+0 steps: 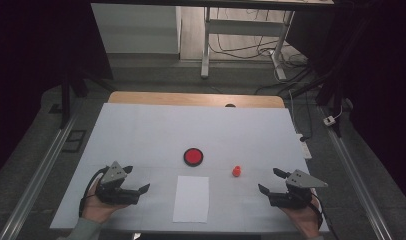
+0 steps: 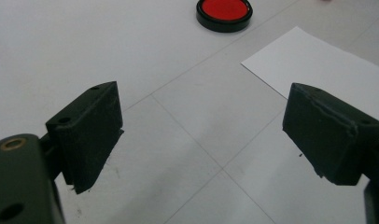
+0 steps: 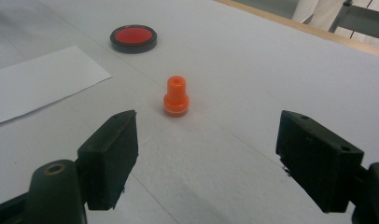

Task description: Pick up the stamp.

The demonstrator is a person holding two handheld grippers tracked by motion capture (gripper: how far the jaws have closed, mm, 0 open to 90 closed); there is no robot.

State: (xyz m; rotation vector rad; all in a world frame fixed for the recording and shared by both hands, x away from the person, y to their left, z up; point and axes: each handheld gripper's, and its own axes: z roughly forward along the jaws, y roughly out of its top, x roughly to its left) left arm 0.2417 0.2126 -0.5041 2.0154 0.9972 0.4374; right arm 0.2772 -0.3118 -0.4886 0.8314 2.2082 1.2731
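High view: two hands enter from the near edge of the white-covered table (image 1: 141, 125), each resting low at the near corners and carrying a two-jaw tool. The left hand (image 1: 98, 207) lies palm-up under the left gripper (image 1: 136, 181), whose jaws point right and slightly far, toward the sheet of white paper (image 1: 191, 198). The right hand (image 1: 303, 217) holds the right gripper (image 1: 270, 181) with its jaws aimed left and far, toward the small orange stamp (image 1: 236, 171).

Left gripper view: the left gripper (image 2: 201, 133) has its jaws spread wide with nothing between them, bare table below. The paper (image 2: 318, 70) lies to the right beyond the jaws, and the round red pad in a black case (image 2: 224, 12) lies farther off.

Right gripper view: the right gripper (image 3: 206, 156) also stands wide open and empty. The stamp (image 3: 176, 96) stands upright on the table, just beyond the jaws and apart from both. The red pad (image 3: 133, 38) lies farther left, the paper (image 3: 38, 81) at near left.

No readable writing or label is visible on any object.
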